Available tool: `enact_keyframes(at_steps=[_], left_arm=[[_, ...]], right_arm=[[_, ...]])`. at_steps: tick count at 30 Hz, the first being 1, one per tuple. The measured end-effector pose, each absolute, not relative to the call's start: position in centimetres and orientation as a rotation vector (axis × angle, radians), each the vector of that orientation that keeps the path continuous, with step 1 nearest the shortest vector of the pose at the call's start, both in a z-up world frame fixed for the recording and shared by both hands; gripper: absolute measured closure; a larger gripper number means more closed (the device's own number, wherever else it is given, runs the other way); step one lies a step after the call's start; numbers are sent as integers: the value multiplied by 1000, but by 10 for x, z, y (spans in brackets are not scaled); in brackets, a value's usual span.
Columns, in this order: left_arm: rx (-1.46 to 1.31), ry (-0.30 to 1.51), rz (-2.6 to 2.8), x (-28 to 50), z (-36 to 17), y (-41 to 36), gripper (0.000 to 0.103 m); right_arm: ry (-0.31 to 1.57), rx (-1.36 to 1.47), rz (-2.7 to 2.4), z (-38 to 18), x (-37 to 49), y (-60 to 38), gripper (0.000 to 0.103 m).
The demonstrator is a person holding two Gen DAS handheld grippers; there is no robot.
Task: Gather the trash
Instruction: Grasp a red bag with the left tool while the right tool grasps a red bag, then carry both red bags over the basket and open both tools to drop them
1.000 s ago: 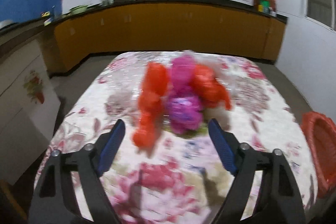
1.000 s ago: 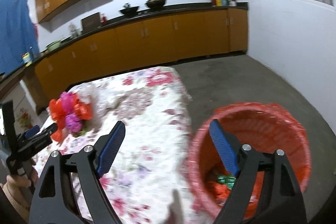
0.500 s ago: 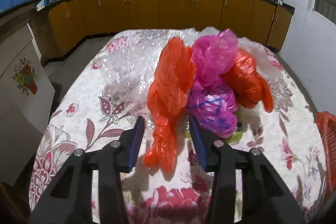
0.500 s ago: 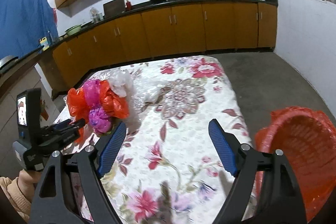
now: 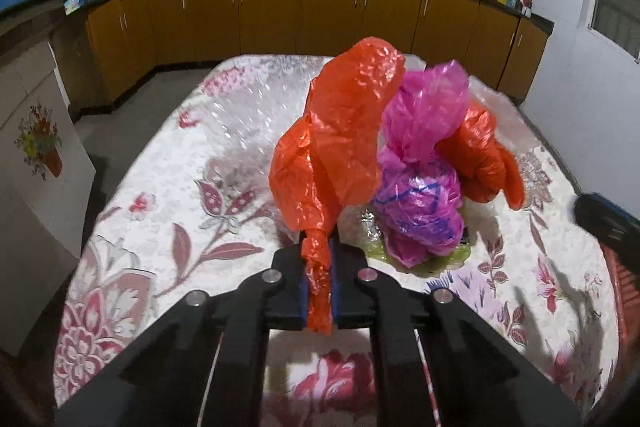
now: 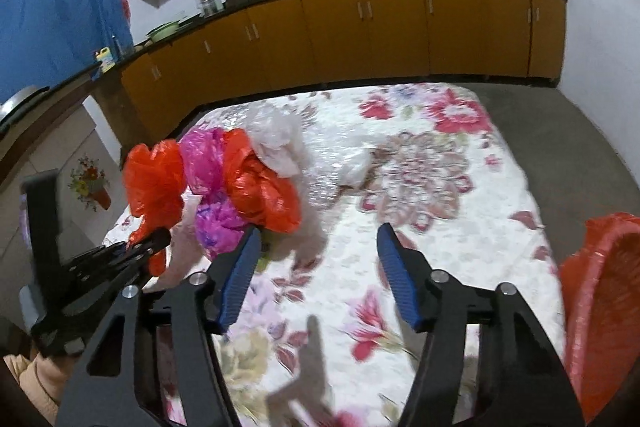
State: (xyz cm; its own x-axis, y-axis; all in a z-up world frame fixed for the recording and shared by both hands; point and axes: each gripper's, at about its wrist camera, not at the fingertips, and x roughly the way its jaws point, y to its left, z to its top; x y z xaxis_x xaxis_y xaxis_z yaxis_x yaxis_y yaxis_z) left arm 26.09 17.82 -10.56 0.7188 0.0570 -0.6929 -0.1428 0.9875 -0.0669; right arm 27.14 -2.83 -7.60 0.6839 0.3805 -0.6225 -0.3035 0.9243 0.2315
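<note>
Left gripper: its blue-padded fingers are pressed together on the twisted tail of a crumpled orange plastic bag, at the lower centre of the left wrist view. The bag's bulk rises above the fingertips toward mid-frame. In the right wrist view the same gripper sits at the left edge, clamped on that bag.

Right gripper: fingers spread wide apart, nothing between them, hanging over the flower-patterned surface at lower centre of the frame.

Just right of the held bag lies a knotted magenta plastic bag, touching it, with a second orange plastic bag behind and to the right. A crumpled white plastic bag rests against this cluster on its far side. Clear crinkled film covers the surface at centre left of the left wrist view.

A red woven plastic basket occupies the right edge of the right wrist view, beside the surface. Orange-fronted kitchen cabinets run across the upper frame.
</note>
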Motion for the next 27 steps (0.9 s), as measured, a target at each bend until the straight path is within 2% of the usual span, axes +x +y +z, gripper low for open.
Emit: enact_keyframes(at_steps=[16, 17, 18, 21, 27], left_arm=[[-169, 685, 130, 225, -68, 202, 94], [-170, 686, 132, 225, -68, 203, 94], [-169, 687, 133, 225, -68, 203, 94], [-172, 692, 132, 223, -69, 203, 94], [-175, 690, 113, 221, -67, 196, 94]], right_arm=[[808, 103, 436, -97, 325, 33, 47], [811, 99, 435, -98, 325, 32, 49], [812, 101, 438, -99, 324, 31, 58], [820, 109, 440, -99, 321, 23, 67], [816, 134, 437, -96, 303, 0, 70]])
